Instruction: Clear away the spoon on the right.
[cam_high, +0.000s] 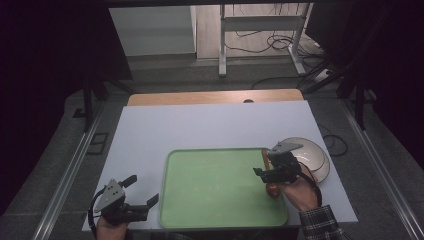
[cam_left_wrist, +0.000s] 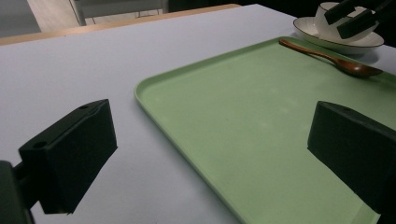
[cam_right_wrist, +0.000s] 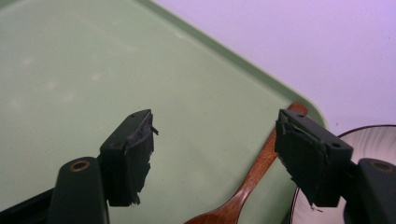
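Flat green plastic tray: brown wooden spoon along its right edge; right gripper above spoon, left gripper off tray's left edge, both agape, empty.

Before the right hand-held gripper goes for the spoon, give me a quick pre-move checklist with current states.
1. Right hand-held gripper open: ok, jaws stand wide apart with nothing between them.
2. Brown wooden spoon reachable: ok, it lies along the right edge of the flat green plastic tray, uncovered.
3. Spoon lined up between the jaws: not ok, in the right gripper view its handle runs close beside the right jaw, off centre.
4. White ceramic bowl clear of the spoon: cannot tell, it sits just off the tray right next to it.
5. Left hand-held gripper out of the way: ok, open near the tray's left front corner.
6. Tray surface free: ok.
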